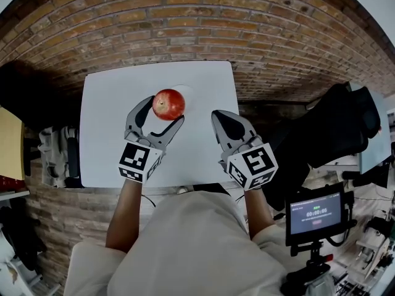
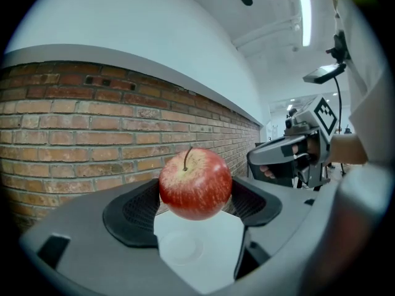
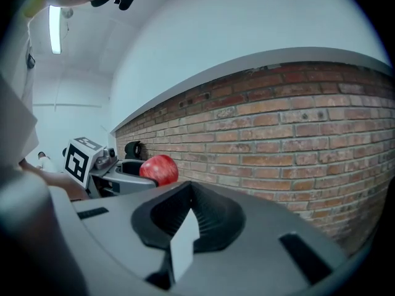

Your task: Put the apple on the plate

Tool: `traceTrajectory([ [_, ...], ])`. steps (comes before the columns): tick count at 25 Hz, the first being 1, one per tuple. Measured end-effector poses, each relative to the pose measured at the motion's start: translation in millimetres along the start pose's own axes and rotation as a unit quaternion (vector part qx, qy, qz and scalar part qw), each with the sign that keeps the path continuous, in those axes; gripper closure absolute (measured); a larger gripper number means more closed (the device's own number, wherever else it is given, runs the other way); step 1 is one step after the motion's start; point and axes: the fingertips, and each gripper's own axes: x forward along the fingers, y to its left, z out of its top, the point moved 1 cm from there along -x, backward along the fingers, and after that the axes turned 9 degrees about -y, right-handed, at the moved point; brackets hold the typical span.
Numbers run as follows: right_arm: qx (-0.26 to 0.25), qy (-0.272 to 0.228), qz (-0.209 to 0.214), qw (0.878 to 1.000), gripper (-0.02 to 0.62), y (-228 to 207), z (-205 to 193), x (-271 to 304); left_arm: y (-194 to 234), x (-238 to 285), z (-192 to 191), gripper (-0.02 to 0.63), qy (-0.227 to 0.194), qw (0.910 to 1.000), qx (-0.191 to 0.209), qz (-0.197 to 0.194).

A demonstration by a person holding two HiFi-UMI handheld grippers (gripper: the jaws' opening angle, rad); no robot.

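A red apple point(image 1: 168, 103) with a short stem hangs above the white table point(image 1: 105, 134), and my left gripper point(image 1: 165, 111) is shut on it, one black pad on each side. In the left gripper view the apple point(image 2: 195, 184) fills the gap between the pads, with a small white plate point(image 2: 181, 246) on the table right below it. From the head view the plate point(image 1: 187, 92) peeks out behind the apple near the table's far edge. My right gripper point(image 1: 221, 119) hovers to the right over the table, shut and holding nothing. The right gripper view shows the apple point(image 3: 159, 169) off to the left.
The small table stands against a brick wall point(image 1: 203, 23). A black chair point(image 1: 345, 122) and a screen on a stand point(image 1: 316, 213) are off to the right. A rack point(image 1: 55, 156) sits by the table's left edge.
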Motion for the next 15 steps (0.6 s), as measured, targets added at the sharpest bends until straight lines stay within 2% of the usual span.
traceTrajectory([
  [15, 0.029, 0.029, 0.002, 0.999, 0.594, -19.9, -26.5, 30.0, 26.7, 40.5, -52.9, 0.242, 0.054, 0.9985, -0.013, -0.001],
])
